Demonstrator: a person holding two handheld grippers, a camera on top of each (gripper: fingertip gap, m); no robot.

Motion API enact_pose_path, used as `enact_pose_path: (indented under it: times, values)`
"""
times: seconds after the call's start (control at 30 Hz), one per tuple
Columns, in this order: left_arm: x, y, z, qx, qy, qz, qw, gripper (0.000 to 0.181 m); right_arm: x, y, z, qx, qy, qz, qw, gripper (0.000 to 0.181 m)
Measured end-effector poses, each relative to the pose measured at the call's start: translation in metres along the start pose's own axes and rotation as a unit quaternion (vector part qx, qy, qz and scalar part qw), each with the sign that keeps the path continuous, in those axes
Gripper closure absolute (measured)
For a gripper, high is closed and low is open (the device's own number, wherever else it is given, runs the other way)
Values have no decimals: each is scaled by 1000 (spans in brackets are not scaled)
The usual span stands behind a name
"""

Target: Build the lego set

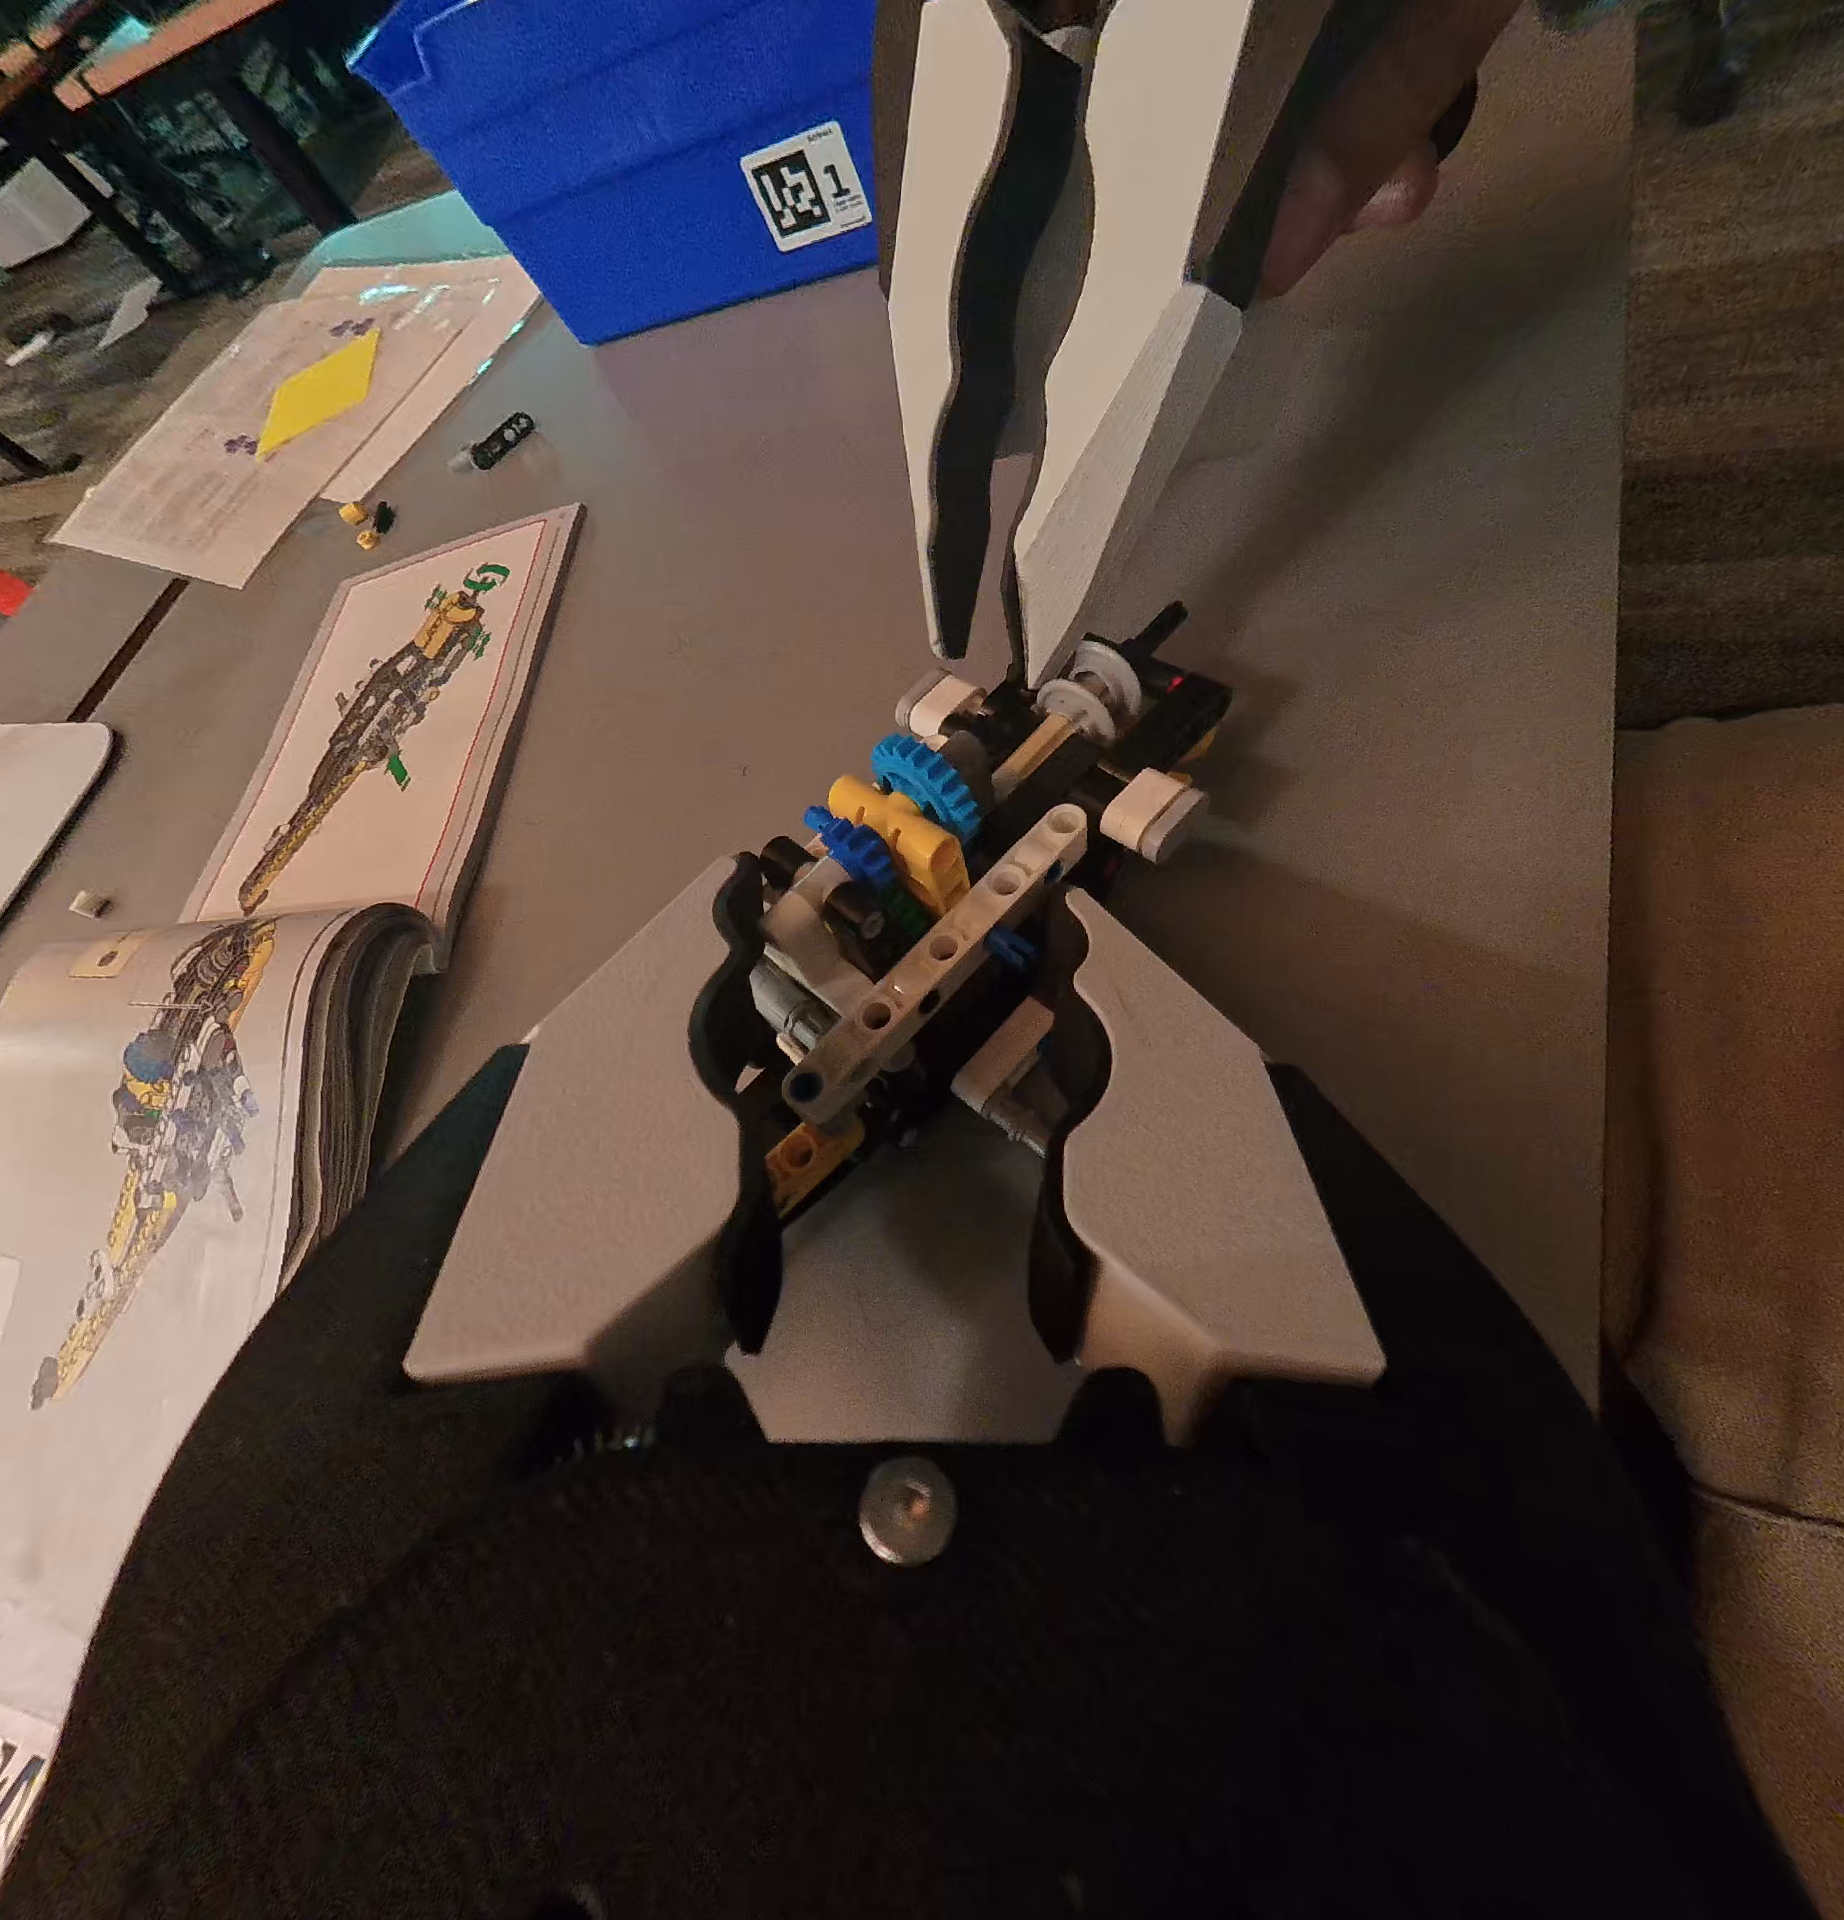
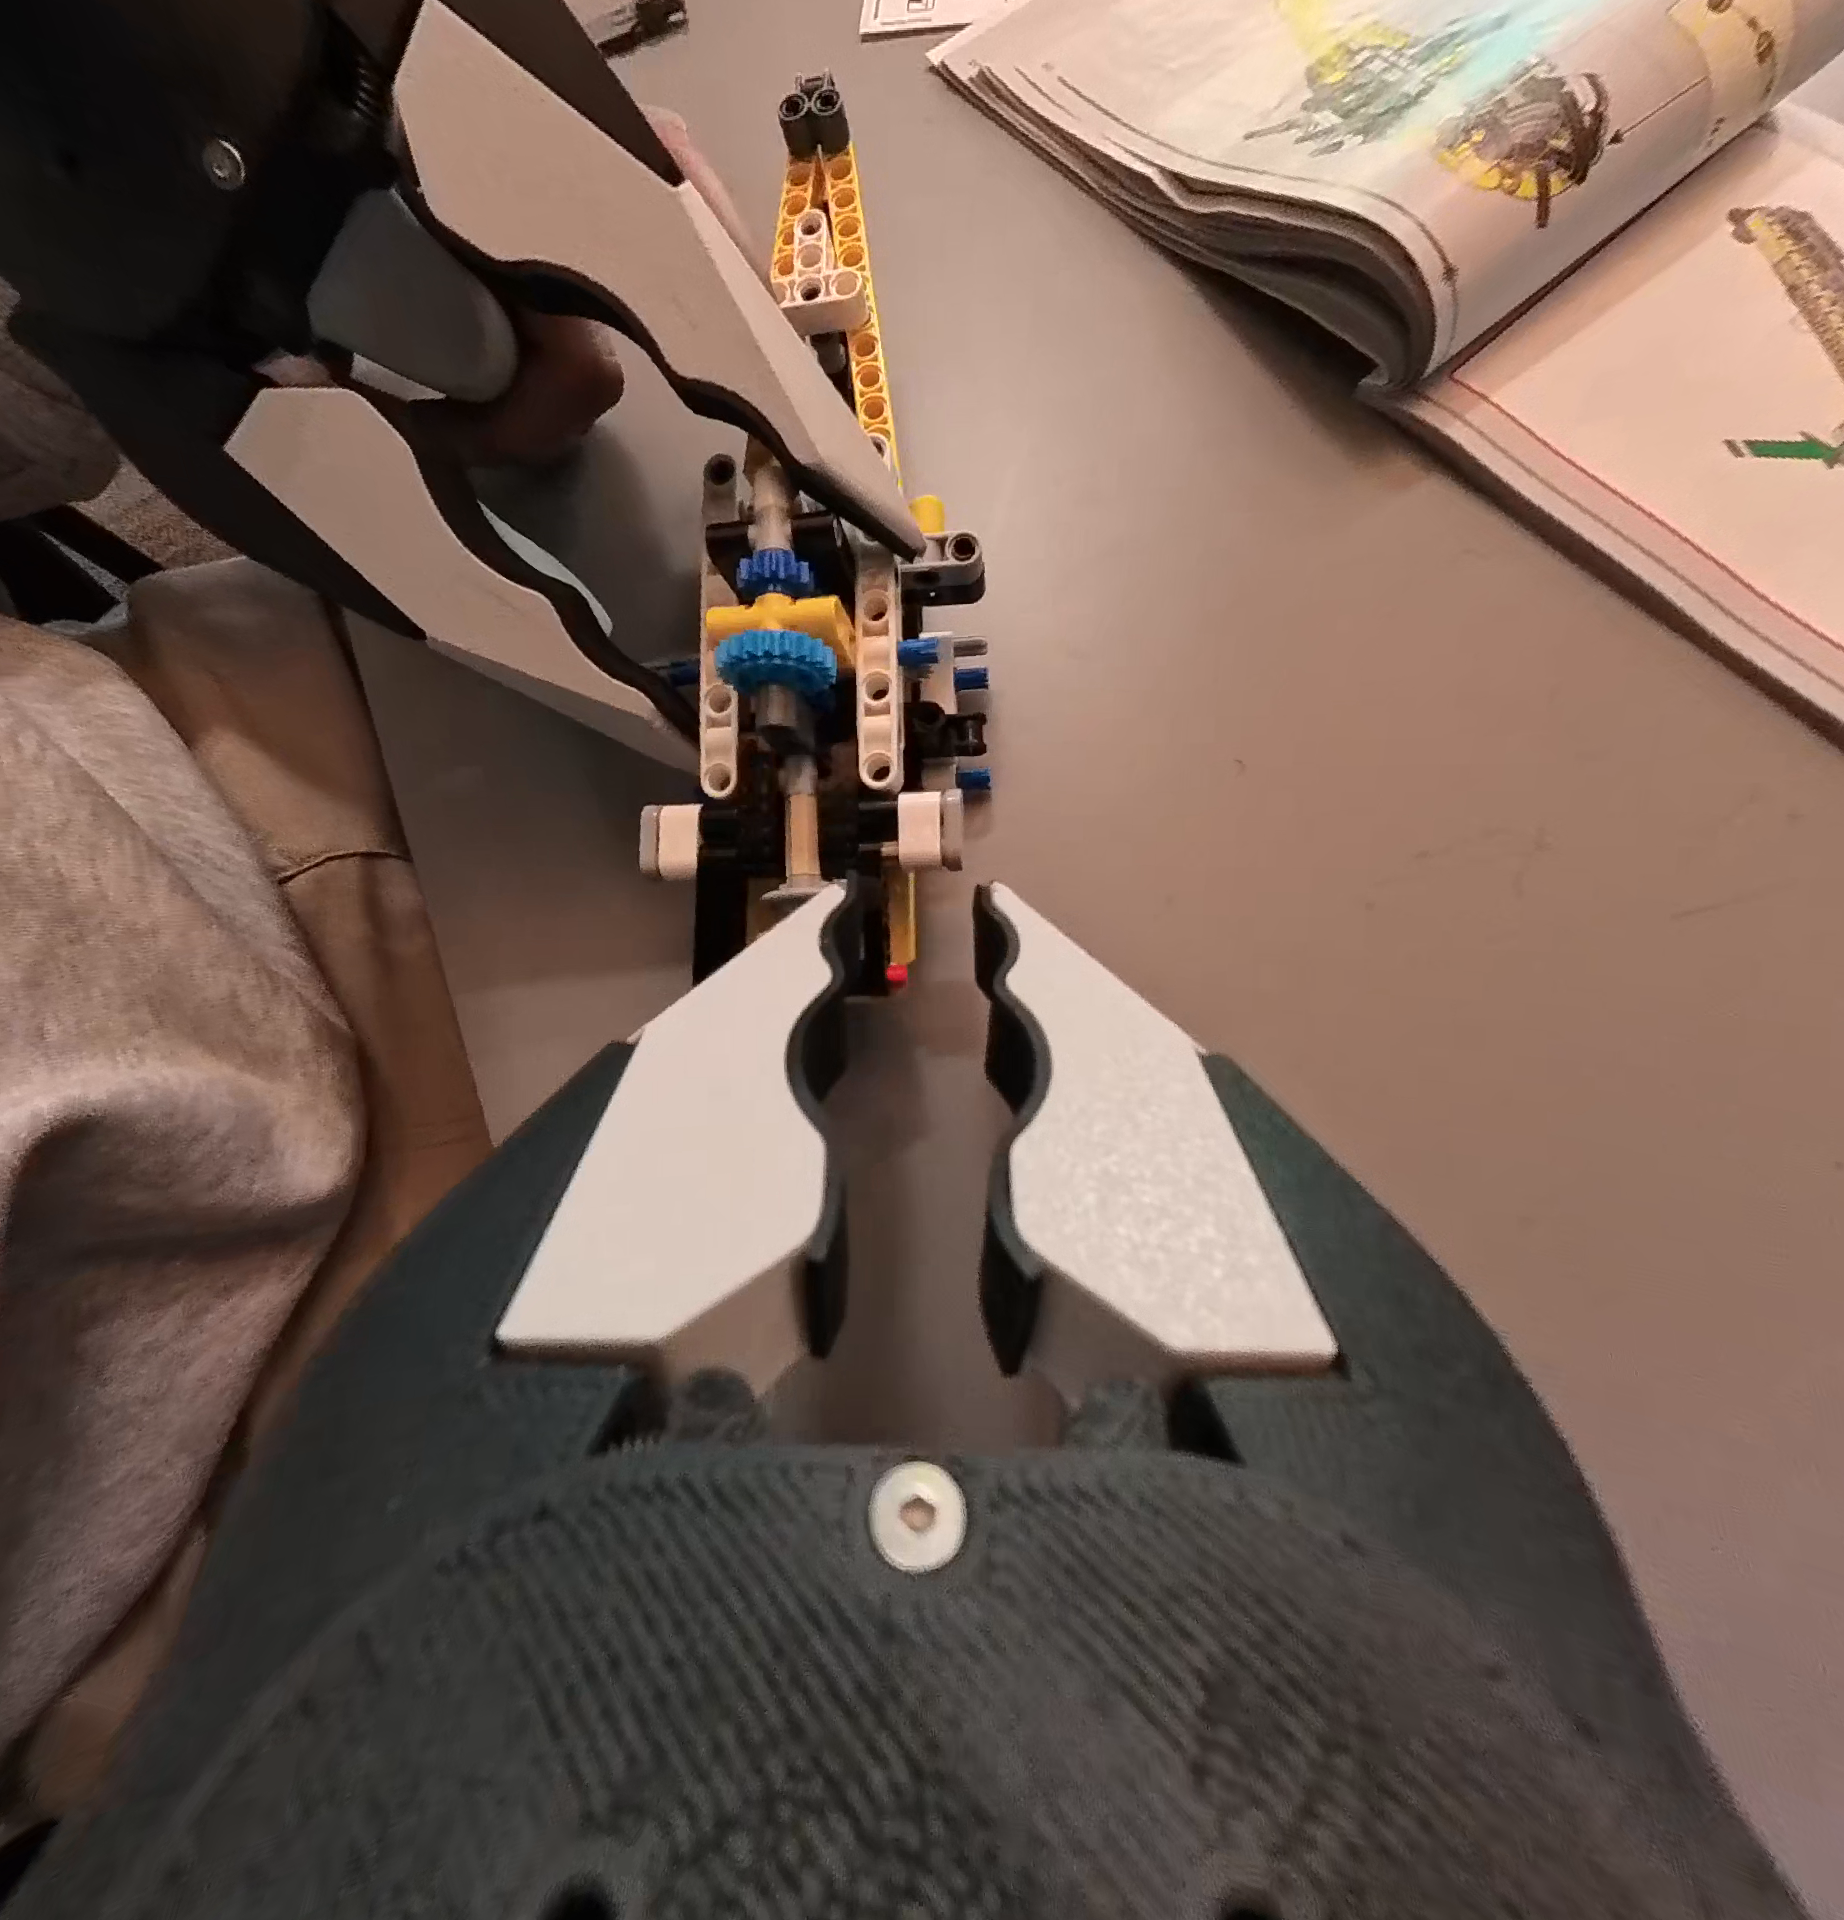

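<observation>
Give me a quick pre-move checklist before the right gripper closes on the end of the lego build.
1. Left gripper clamped on the lego build: ok.
2. Right gripper open: ok.
3. Right fingertips straddling the build's end: not ok, only one overlaps it.
4. Build resting on the table: ok.
5. Instruction booklet away from the work area: ok.
6. Which piece to grip: cannot tell.

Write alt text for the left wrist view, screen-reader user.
The left tongs grip one end of a part-built lego model on a grey table, while the right tongs reach down to its far end. Open instruction booklets lie left, a blue bin behind.
</observation>
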State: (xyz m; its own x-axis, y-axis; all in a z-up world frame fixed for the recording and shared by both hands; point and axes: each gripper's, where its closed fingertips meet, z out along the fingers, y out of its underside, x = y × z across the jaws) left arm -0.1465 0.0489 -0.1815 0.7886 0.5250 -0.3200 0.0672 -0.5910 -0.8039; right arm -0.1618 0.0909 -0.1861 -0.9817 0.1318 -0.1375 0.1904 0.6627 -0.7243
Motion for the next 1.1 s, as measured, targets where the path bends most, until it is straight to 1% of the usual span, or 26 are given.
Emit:
enact_pose_path:
  times: [0.03, 0.2, 0.43, 0.63, 0.7, 0.8, 0.87, 0.97, 1.03, 1.1]
  values:
    - [0, 0, 0, 0, 0, 0, 1000, 129, 0, 0, 0, -3, 0, 1, 1000, 162]
    - [0, 0, 0, 0, -1, 1, 1000, 129, -1, -1, 1, -8, 0, -1, 1000, 165]
    - [0, 0, 1, 0, -1, 3, 1000, 128, 0, 0, 2, -17, -9, -1, 1000, 163]
    - [-1, 1, 1, -2, -5, 3, 1000, 128, 13, -1, 0, -28, 7, 33, 999, 143]
    - [0, 0, 1, -1, -4, 5, 1000, 128, 14, 0, -2, -20, 8, 35, 999, 139]
    - [0, 0, 1, -1, -2, 7, 1000, 128, 22, 4, -8, -13, 10, 58, 998, 139]
    - [1, 0, 1, 0, -1, 6, 1000, 128, 26, 8, -13, -12, -5, 80, 997, 138]
    - [1, 0, 0, 0, 0, 5, 1000, 128, 21, 12, -14, -9, -69, 123, 990, 134]
    - [1, 0, 0, 0, 1, 5, 1000, 128, 19, 7, -12, 2, -95, 133, 986, 135]
    - [1, 0, 0, 0, 1, 5, 1000, 128, 16, 4, -7, -2, -105, 129, 986, 135]
